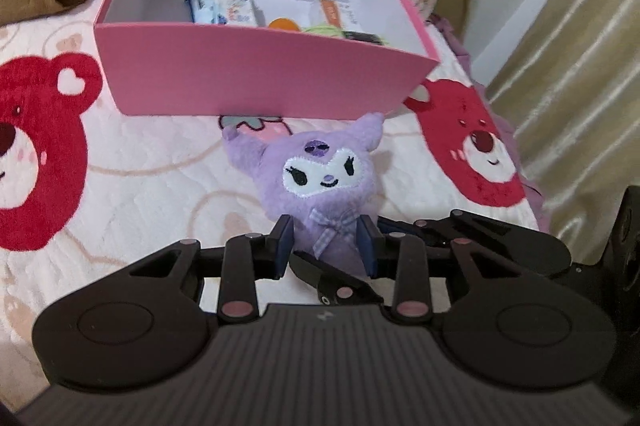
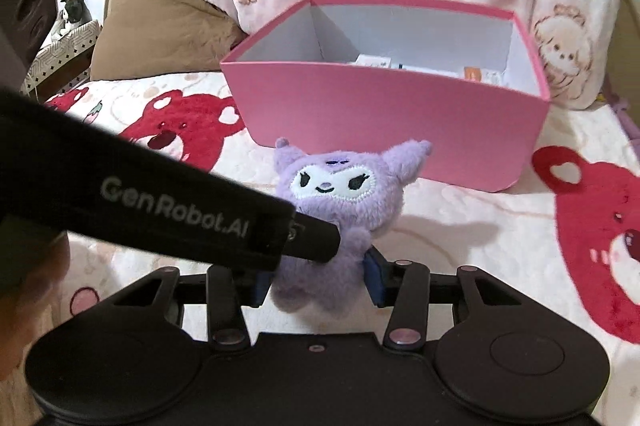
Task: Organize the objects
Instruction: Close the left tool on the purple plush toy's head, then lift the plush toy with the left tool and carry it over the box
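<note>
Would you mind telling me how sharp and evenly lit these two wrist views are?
Left wrist view: the purple plush toy is fairly sharp, the pink box bows from fisheye distortion, and the curtain looks soft. Right wrist view: the plush casts a soft shadow on the bear blanket; the near left claw reads clearly.

I count one purple plush doll, one pink box, two grippers: left gripper, right gripper. Inside the box I make out two white cartons at left, one orange-marked carton, one orange round thing, one green bit; rest hidden. Blanket shows two red bear faces per view. One brown pillow.
</note>
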A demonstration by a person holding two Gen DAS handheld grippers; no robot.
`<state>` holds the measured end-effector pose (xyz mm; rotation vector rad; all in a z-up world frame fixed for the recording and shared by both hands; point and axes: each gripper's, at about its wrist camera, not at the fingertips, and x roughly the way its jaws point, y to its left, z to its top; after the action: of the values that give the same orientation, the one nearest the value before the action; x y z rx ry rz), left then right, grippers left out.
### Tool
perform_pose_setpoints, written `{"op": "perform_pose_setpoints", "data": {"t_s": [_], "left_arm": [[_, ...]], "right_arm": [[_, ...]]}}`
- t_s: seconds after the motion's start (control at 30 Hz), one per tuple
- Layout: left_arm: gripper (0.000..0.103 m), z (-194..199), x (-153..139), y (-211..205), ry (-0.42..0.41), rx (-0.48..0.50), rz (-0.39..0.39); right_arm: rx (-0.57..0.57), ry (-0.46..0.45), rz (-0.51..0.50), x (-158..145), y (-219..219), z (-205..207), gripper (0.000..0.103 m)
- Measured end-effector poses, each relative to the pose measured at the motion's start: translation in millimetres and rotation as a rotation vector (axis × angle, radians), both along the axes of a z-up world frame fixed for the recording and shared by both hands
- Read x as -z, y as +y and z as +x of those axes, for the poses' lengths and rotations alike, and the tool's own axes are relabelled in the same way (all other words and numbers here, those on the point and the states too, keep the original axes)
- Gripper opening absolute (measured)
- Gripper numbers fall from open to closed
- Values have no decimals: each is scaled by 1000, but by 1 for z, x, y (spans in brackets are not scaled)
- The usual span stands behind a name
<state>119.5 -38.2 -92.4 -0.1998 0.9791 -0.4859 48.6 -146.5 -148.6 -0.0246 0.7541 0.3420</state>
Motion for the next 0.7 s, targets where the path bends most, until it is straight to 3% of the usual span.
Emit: {"op": "perform_pose_setpoints", "data": {"t_s": [0.3, 0.47, 0.7], "left_arm": [[31, -26, -38, 1, -120, 36, 24], [31, -18, -58, 12, -122, 34, -18], [31, 3, -94, 15, -177, 39, -18]], "right_arm": [[-18, -77, 25, -34, -3, -18, 50], [-32, -117, 33, -52, -6, -18, 49], [-48, -194, 24, -86, -6, -1, 48]]}}
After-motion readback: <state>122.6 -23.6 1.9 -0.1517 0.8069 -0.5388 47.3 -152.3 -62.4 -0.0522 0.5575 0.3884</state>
